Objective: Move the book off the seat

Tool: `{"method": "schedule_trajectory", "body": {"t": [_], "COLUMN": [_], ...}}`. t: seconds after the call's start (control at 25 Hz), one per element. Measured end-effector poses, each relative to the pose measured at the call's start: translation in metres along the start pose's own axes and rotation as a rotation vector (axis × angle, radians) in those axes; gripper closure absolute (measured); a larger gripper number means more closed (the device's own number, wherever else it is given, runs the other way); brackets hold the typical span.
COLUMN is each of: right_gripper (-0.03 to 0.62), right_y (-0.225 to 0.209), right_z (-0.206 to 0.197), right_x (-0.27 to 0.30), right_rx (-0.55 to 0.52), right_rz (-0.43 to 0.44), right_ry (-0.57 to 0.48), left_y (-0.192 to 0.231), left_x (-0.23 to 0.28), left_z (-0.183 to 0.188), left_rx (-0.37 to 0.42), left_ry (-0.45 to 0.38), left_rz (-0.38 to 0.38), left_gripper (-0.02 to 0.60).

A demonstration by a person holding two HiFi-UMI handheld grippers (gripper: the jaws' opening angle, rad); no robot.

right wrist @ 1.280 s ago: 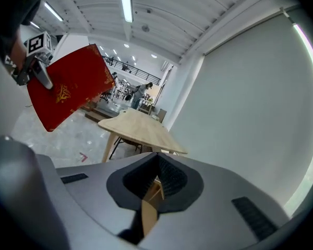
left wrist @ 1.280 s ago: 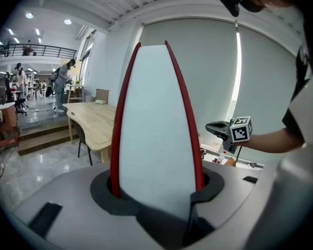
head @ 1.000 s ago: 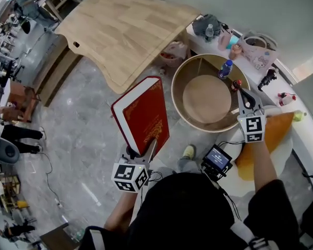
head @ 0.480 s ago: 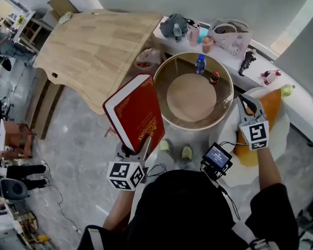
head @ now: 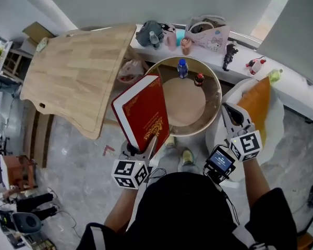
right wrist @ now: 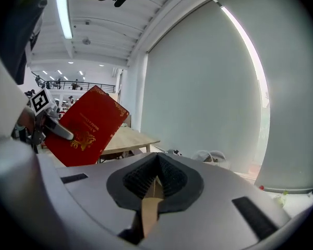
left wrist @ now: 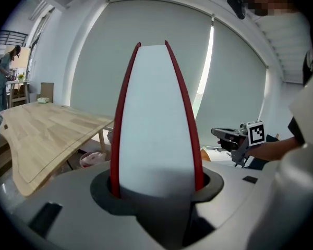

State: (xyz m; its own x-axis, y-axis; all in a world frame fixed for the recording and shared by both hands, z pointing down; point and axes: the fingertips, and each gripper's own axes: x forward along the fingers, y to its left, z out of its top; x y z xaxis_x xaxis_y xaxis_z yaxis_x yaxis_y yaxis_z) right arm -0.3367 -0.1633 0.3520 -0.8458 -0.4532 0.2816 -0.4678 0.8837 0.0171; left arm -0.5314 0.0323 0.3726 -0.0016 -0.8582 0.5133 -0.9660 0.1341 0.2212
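Observation:
A thick red book (head: 143, 116) with gold print stands tilted in the air, its top corner over the left rim of the round table. My left gripper (head: 146, 146) is shut on its lower edge. In the left gripper view the book's white page edge (left wrist: 155, 124) fills the space between the jaws of the left gripper (left wrist: 156, 186). The right gripper (head: 231, 112) hangs shut and empty beside the white seat (head: 278, 124) with its orange cushion (head: 256, 102). From the right gripper view the book (right wrist: 86, 126) shows at the left, beyond the closed right gripper (right wrist: 156, 178).
A round wooden table (head: 215, 90) carries a blue bottle (head: 182, 66) and a small dark bottle (head: 199, 79). A large wooden tabletop (head: 73, 72) lies to the left. A ledge (head: 281, 79) with bags and small items runs along the wall. Shoes (head: 187, 155) lie on the floor.
The left gripper has carried the book from over the floor to the round table's left rim. The right gripper has drawn back from the table's right rim toward me and rolled.

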Motion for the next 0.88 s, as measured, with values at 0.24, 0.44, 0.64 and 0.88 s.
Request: {"method": "schedule_trajectory", "body": {"t": [0.24, 0.44, 0.64, 0.88], "right_gripper": [0.588, 0.588, 0.588, 0.588], "right_y": [0.002, 0.004, 0.009, 0.012], "right_z": [0.006, 0.012, 0.006, -0.011], "right_x": [0.016, 0.036, 0.06, 0.091], "right_rx": [0.057, 0.072, 0.077, 0.092], "right_rz": [-0.058, -0.102, -0.133, -0.158], "right_ry": [-0.013, -0.003, 0.021, 0.051], "left_y": [0.001, 0.011, 0.03, 0.049], "left_x": [0.04, 0.066, 0.097, 0.131], "left_z": [0.008, 0.003, -0.023, -0.055], "left_rx": [0.046, 0.055, 0.014, -0.041], "left_ry": [0.044, 0.114, 0.213, 0.323], "left_rz": [-0.117, -0.207, -0.274, -0.34], "left_gripper": [0.334, 0.334, 0.334, 0.334]}}
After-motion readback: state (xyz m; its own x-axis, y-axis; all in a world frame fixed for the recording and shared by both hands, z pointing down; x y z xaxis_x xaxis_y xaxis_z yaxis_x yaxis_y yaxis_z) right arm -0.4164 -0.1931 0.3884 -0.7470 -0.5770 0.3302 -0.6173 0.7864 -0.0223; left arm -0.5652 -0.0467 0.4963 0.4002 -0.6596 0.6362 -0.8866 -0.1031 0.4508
